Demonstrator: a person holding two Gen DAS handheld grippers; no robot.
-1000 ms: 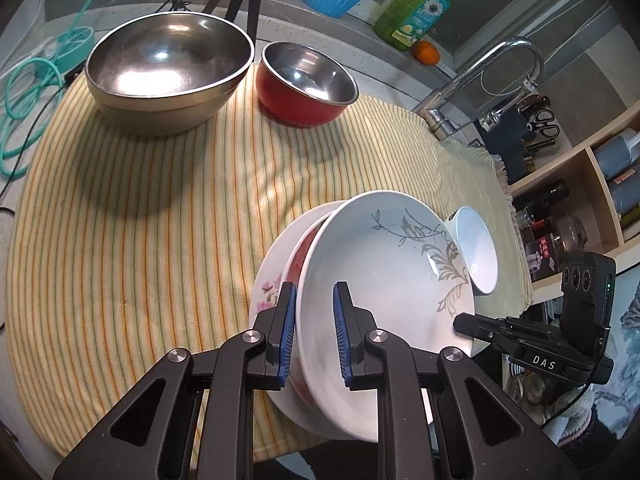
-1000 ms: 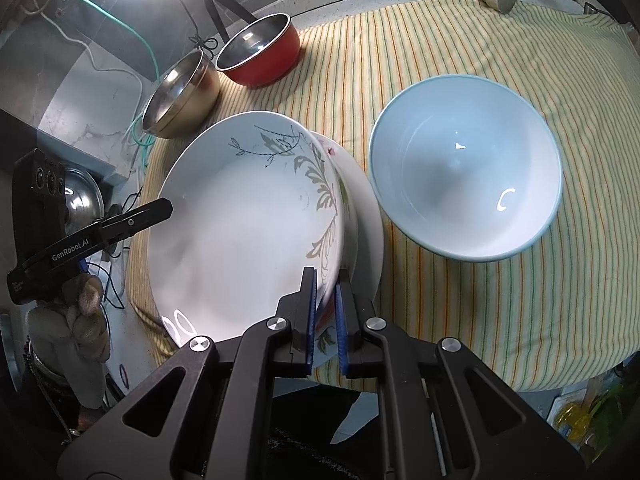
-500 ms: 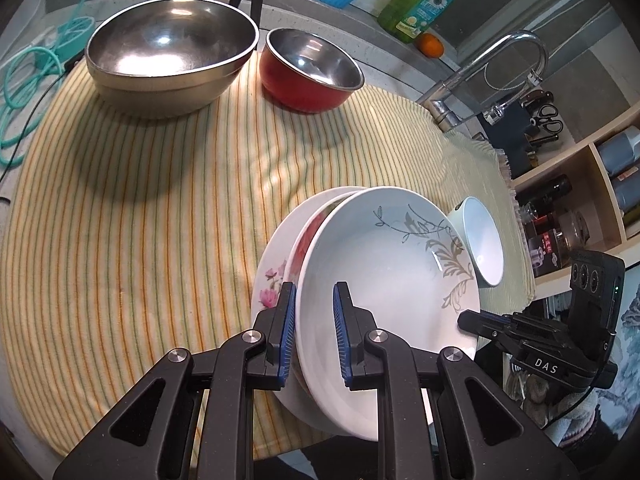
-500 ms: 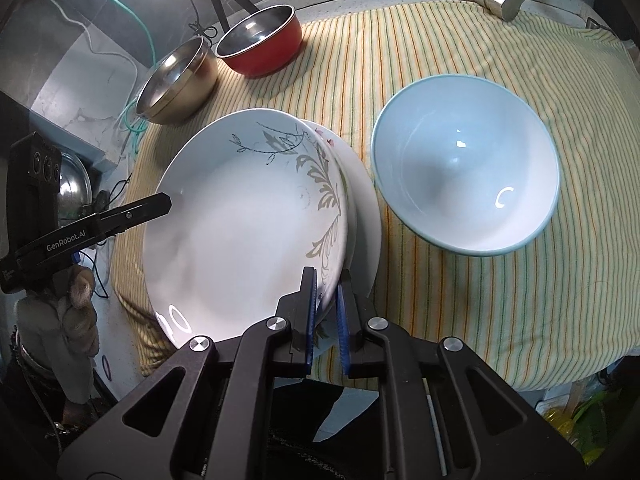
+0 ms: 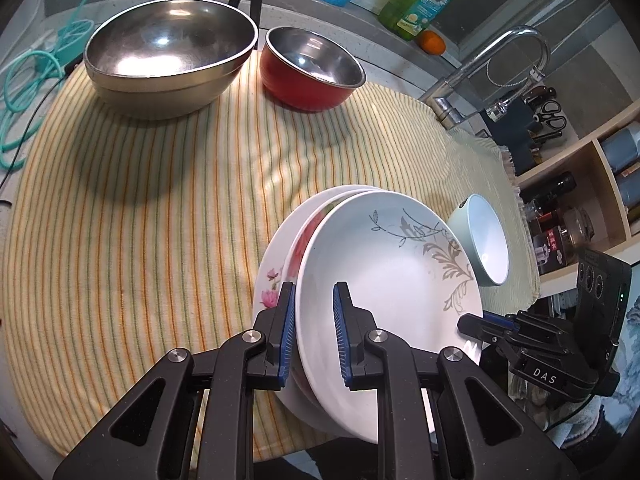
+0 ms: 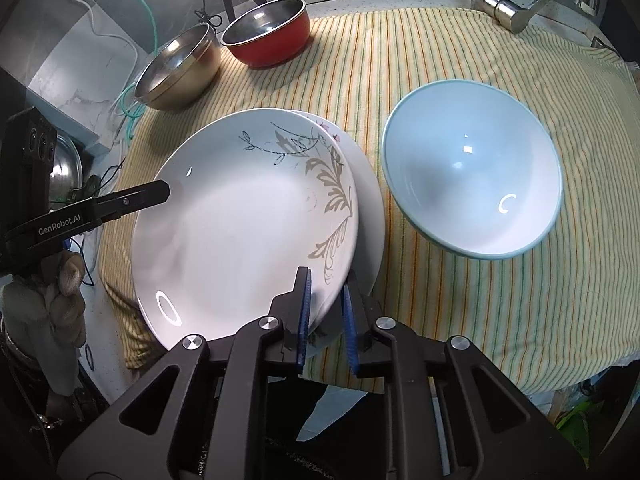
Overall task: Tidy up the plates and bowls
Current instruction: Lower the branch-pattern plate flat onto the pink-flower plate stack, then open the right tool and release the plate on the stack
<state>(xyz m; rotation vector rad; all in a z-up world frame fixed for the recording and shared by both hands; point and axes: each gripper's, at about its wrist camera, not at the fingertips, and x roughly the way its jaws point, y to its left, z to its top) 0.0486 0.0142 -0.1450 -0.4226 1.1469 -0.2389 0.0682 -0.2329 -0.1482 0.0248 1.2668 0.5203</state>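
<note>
While the left hand-held gripper (image 5: 314, 330) sits clamped on the near rim of the grey-leaf plate (image 5: 384, 276), the right hand-held gripper (image 6: 326, 314) is opening, that rim between its pads. It's stacked on the pink-flower plate (image 5: 276, 280) on the striped cloth (image 5: 160, 200), light blue bowl (image 6: 472, 176) just beside.

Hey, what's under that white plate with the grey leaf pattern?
Under the leaf plate lies a pink-flowered plate, only its edge showing. Most of it is covered, and whether another plate lies between them cannot be told.
</note>
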